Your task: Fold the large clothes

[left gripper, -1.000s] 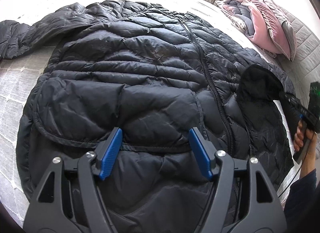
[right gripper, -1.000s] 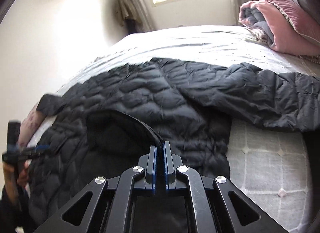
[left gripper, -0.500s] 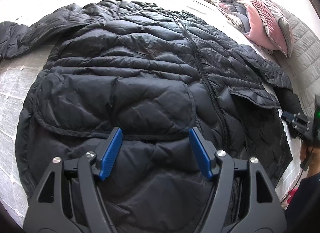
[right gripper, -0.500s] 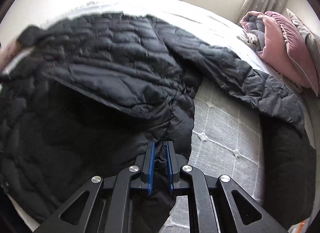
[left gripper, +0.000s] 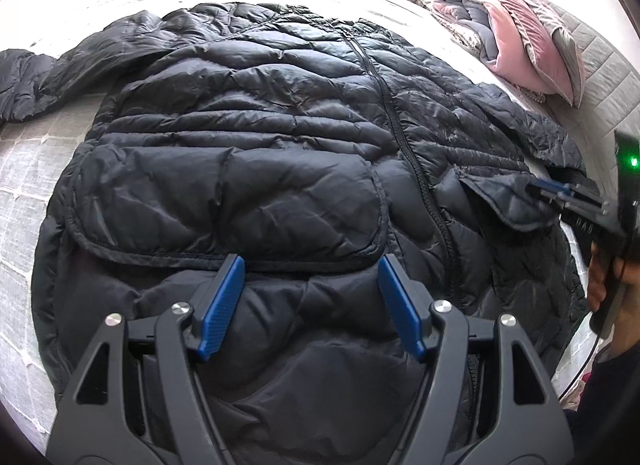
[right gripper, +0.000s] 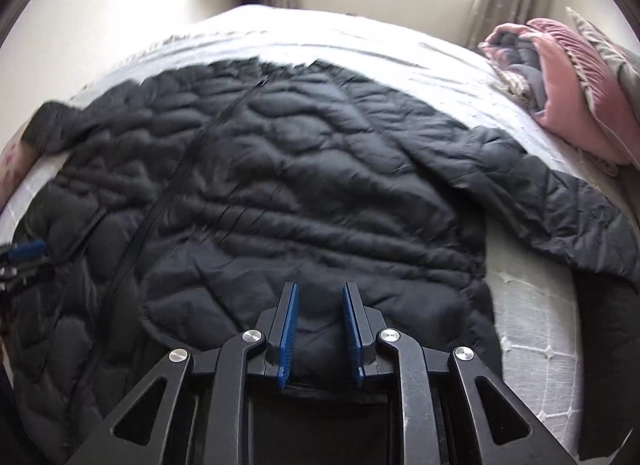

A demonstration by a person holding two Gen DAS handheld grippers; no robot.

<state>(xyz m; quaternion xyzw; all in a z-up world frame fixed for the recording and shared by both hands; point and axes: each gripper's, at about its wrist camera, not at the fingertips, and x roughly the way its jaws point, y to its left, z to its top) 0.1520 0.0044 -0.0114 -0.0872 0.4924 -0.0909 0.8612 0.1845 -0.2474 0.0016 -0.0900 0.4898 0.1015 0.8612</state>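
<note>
Left gripper (left gripper: 310, 307) open over hem; right gripper (right gripper: 319, 323) part-open, holding nothing I can see; jacket (left gripper: 280, 153) runs lengthwise ahead of both; I judge neither nearer.

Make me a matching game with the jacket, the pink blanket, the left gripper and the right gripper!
Things:
1. jacket
2. pink blanket
3. left gripper
4. right gripper

Descriptions:
A. folded in a pile at the bed's far right
B. fingers wide apart, over the jacket's hem
C. black and puffy, spread flat on the bed
D. fingers a little apart, nothing between them

Pairs: 1-C, 2-A, 3-B, 4-D
</note>
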